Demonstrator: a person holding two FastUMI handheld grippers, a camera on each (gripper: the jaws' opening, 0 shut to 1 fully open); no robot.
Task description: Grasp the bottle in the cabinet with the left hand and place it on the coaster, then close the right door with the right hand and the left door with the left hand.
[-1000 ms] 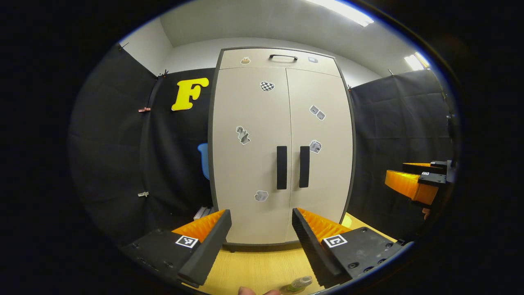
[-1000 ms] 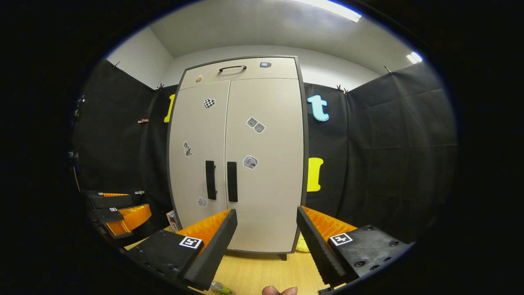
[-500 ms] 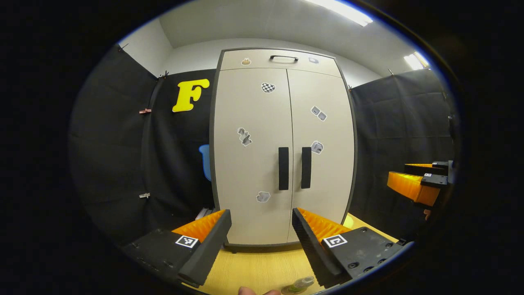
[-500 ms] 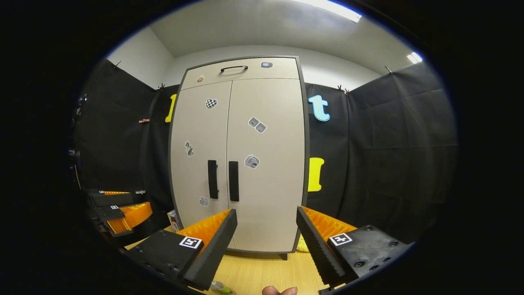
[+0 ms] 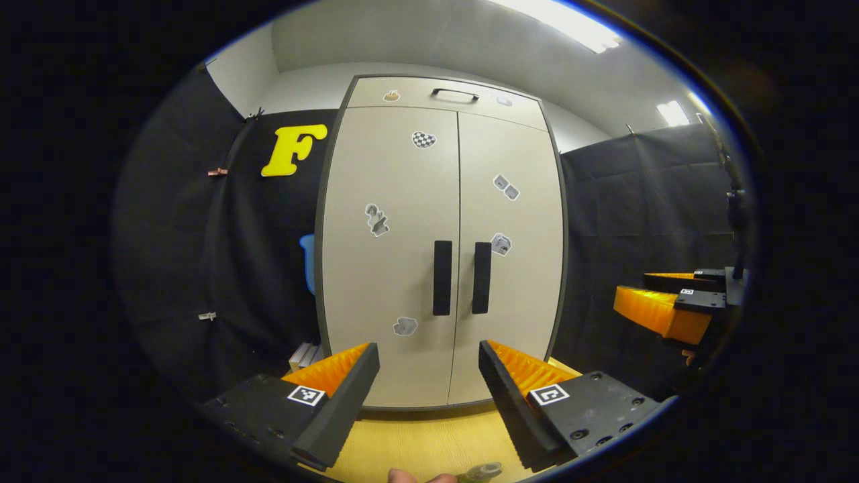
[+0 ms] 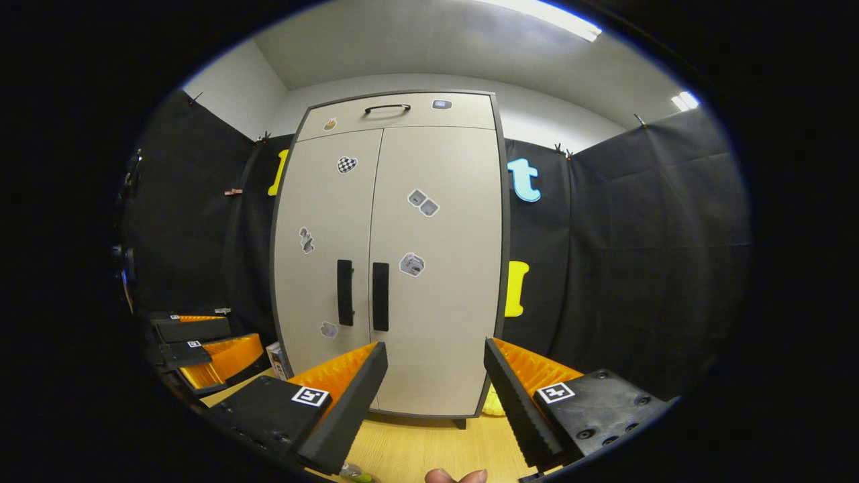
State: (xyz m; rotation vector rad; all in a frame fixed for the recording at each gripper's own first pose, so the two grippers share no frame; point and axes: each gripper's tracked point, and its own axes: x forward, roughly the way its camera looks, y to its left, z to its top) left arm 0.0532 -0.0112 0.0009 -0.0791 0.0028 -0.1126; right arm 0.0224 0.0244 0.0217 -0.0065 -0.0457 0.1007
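The beige cabinet (image 5: 443,255) stands ahead with both doors shut, its two dark handles (image 5: 442,278) side by side at the middle seam. My left gripper (image 5: 427,350) is open and holds nothing, well short of the doors. Just the top of a clear greenish bottle (image 5: 480,471) peeks in at the bottom edge, below the gripper; what it stands on is hidden. In the right gripper view the cabinet (image 6: 416,268) is also shut. My right gripper (image 6: 435,347) is open and empty, with the bottle (image 6: 356,475) low on its left.
Both grippers hover over a light wooden table (image 5: 416,443). The right gripper (image 5: 664,312) appears at the far right of the left gripper view, the left gripper (image 6: 208,352) at the far left of the right one. A small box (image 6: 275,359) and a pale yellow object (image 6: 493,402) flank the cabinet's base.
In the left gripper view the cabinet has slid leftward and the bottle has dropped toward the bottom edge. The right gripper view has barely shifted. Both grippers stay open.
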